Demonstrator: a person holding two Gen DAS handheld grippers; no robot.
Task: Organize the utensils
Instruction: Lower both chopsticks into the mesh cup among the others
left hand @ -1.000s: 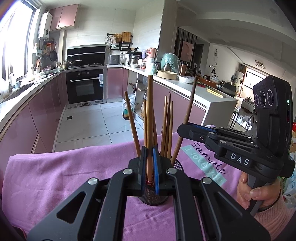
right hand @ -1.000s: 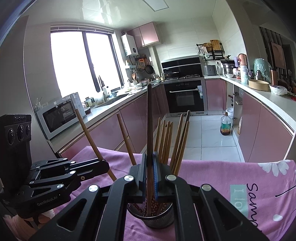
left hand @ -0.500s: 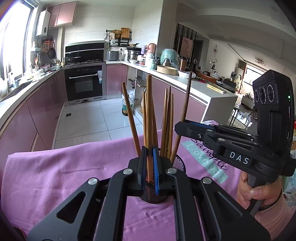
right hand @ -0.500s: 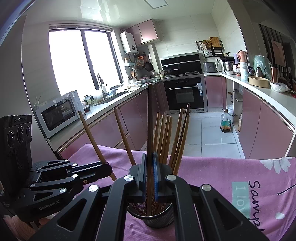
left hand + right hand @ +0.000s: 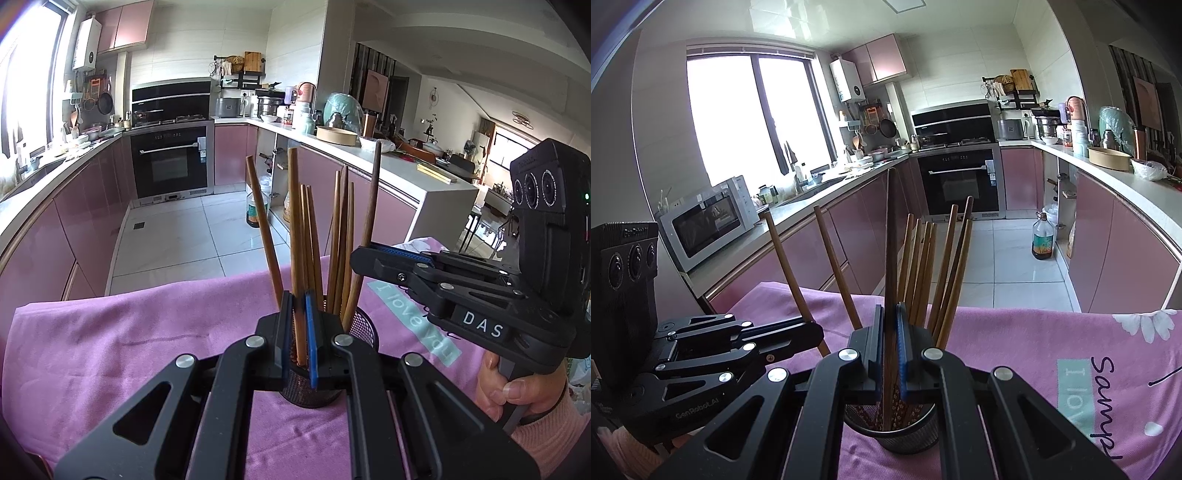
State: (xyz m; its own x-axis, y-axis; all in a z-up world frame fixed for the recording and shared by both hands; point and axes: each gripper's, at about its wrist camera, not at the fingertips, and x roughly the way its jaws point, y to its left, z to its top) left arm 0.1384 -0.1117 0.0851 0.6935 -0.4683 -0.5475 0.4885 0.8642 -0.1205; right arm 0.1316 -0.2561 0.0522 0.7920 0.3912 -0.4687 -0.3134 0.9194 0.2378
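**Both grippers pinch chopsticks standing in the mesh holder**

A black mesh holder [image 5: 364, 326] stands on the pink cloth [image 5: 110, 350], low in the centre of both wrist views, partly hidden behind the gripper fingers. A bundle of brown chopsticks [image 5: 341, 236] rises from it, fanning out toward 12 and 1 o'clock, with one stick leaning off toward 11 o'clock.

The left gripper [image 5: 298, 334] has its jaws drawn almost together, with a light wooden chopstick [image 5: 294, 221] clamped between the blue pads; the stick stands near upright and its lower end sits inside the holder. In the right wrist view, the right gripper [image 5: 891, 349] is likewise nearly closed on a darker chopstick [image 5: 891, 236], upright, its patterned tip down in the mesh holder [image 5: 908, 434].

From the left wrist view the right gripper's body comes in from 3 o'clock, a "DAS" label on it, held by the person's hand [image 5: 517, 387] in a pink sleeve. From the right wrist view the left gripper's body [image 5: 738, 343] lies at 9 o'clock, just beside the holder.

The cloth carries a teal printed patch [image 5: 413, 321] at 3 o'clock of the holder. Beyond the cloth's edge lie the tiled floor, pink cabinets [image 5: 820, 251], an oven [image 5: 171, 162] at 11 o'clock and a microwave [image 5: 705, 218] on the counter.
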